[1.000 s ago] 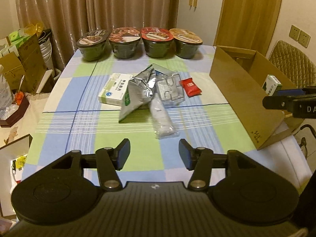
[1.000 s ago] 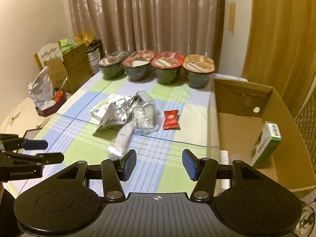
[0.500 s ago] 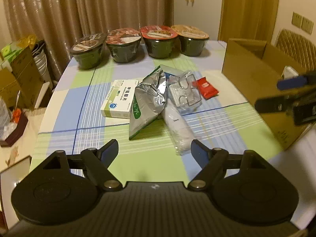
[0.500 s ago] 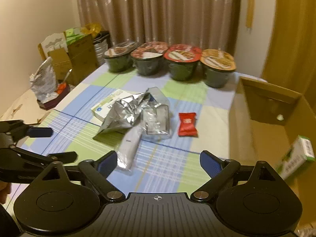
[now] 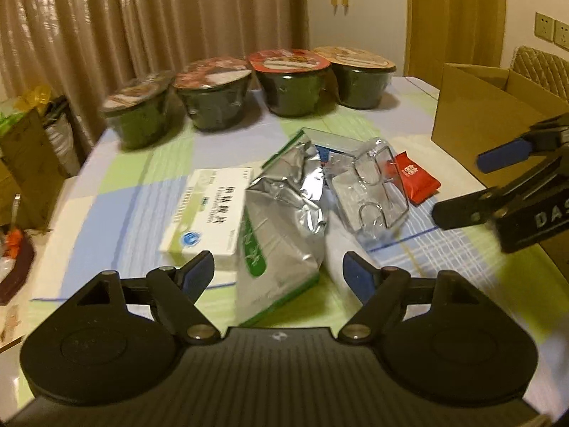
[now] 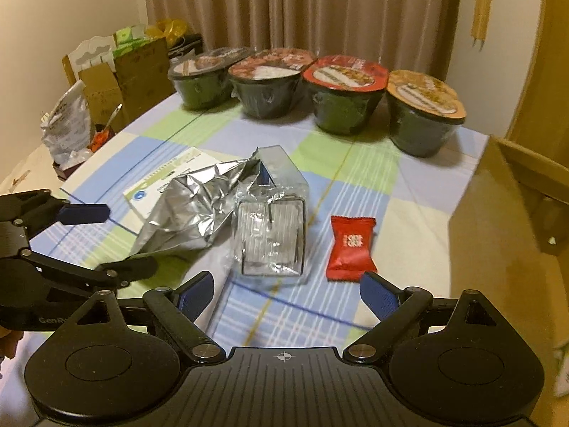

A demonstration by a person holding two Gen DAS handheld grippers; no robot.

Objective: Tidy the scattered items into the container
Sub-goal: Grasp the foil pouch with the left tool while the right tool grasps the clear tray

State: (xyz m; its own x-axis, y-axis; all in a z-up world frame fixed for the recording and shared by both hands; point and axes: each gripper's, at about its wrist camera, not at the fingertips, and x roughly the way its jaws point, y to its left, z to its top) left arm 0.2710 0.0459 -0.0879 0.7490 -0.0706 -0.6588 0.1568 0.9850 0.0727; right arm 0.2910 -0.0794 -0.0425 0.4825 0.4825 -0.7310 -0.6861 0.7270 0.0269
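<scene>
Both tongs released: left tongs [image 5: 279,272] over foil pouch [image 5: 281,213], right tongs [image 6: 286,290] before clear tray [image 6: 272,238], mid-table. Pinch pouch's flat body squarely; foil slips. Cardboard box [image 5: 476,114] at right table edge.

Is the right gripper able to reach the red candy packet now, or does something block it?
Probably yes. The right gripper is open, and the red candy packet lies flat just ahead of its right finger, apart from the clear plastic package. Nothing lies between them.
</scene>
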